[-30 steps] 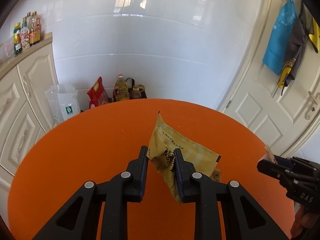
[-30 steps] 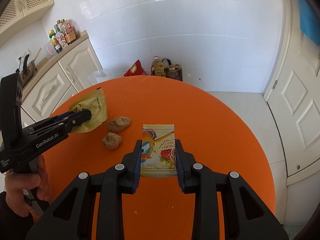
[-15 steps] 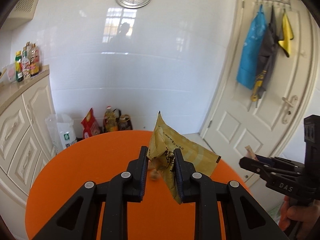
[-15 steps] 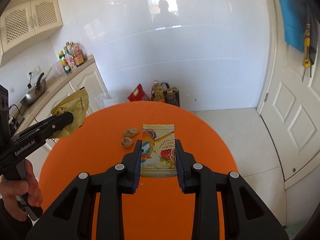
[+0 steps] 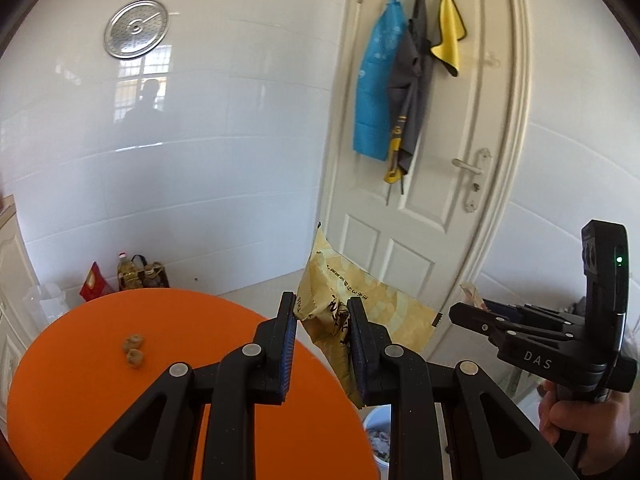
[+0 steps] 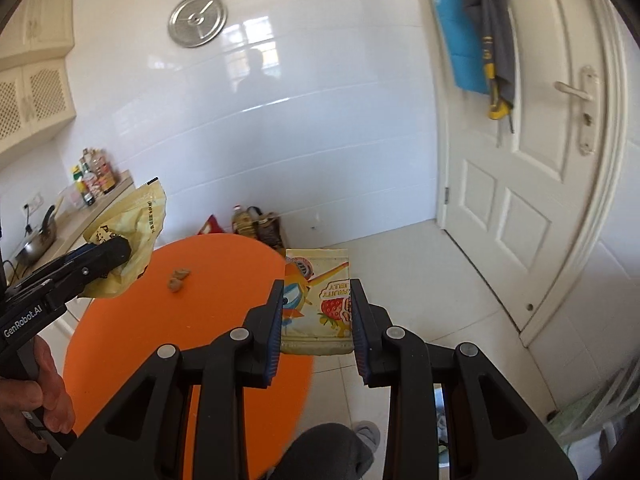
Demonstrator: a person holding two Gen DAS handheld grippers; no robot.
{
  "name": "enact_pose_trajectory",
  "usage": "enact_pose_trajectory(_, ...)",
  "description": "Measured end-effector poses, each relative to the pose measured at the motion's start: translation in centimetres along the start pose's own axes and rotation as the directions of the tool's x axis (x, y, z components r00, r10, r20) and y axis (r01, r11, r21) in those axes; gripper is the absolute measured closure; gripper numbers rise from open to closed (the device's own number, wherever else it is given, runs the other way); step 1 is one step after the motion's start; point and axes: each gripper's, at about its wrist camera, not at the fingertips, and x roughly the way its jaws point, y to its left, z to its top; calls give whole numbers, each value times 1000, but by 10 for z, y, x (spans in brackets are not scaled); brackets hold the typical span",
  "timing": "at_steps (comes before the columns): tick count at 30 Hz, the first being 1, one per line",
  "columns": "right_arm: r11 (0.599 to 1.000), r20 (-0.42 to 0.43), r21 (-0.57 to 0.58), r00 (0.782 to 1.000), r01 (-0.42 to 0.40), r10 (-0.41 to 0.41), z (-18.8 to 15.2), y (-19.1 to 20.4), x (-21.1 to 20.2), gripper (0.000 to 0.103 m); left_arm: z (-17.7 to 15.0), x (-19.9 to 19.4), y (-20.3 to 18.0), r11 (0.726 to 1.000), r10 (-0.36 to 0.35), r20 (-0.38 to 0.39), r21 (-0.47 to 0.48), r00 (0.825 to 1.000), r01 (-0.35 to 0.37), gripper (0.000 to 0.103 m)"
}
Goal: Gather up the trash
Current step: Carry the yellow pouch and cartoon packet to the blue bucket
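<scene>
My left gripper (image 5: 322, 312) is shut on a crumpled yellow snack wrapper (image 5: 360, 304) and holds it in the air past the right edge of the round orange table (image 5: 120, 392). The wrapper also shows in the right wrist view (image 6: 132, 236). My right gripper (image 6: 316, 300) is shut on a flat fruit-jelly packet (image 6: 316, 292) with a strawberry print, held above the floor beside the table (image 6: 140, 340). Two brown food lumps (image 5: 133, 350) lie on the table, also visible from the right wrist (image 6: 178, 278).
A white bin (image 5: 378, 436) with trash inside stands on the floor below the left gripper. A white door (image 5: 432, 160) with hanging aprons is ahead. Bottles and bags (image 6: 252, 226) sit against the tiled wall. Kitchen cabinets with a pan (image 6: 36, 240) stand at the left.
Both grippers have lifted and swung right, away from the table, each still holding its wrapper. The table has dropped lower and to the left in both views; the bin has come into view.
</scene>
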Motion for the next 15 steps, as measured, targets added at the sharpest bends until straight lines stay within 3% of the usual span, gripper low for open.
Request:
enact_pose_trajectory(8, 978, -36, 140, 988, 153, -149, -31, -105, -22, 73, 3, 77, -61, 985, -128, -123, 98, 984, 140, 83)
enact_pose_trajectory(11, 961, -93, 194, 979, 197, -182, -51, -143, -13, 73, -6, 108, -80, 973, -168, -199, 121, 965, 195, 83)
enact_pose_trajectory(15, 935, -180, 262, 964, 239, -195, -82, -187, 9, 73, -23, 158, -102, 958, -201, -319, 133, 926, 253, 83)
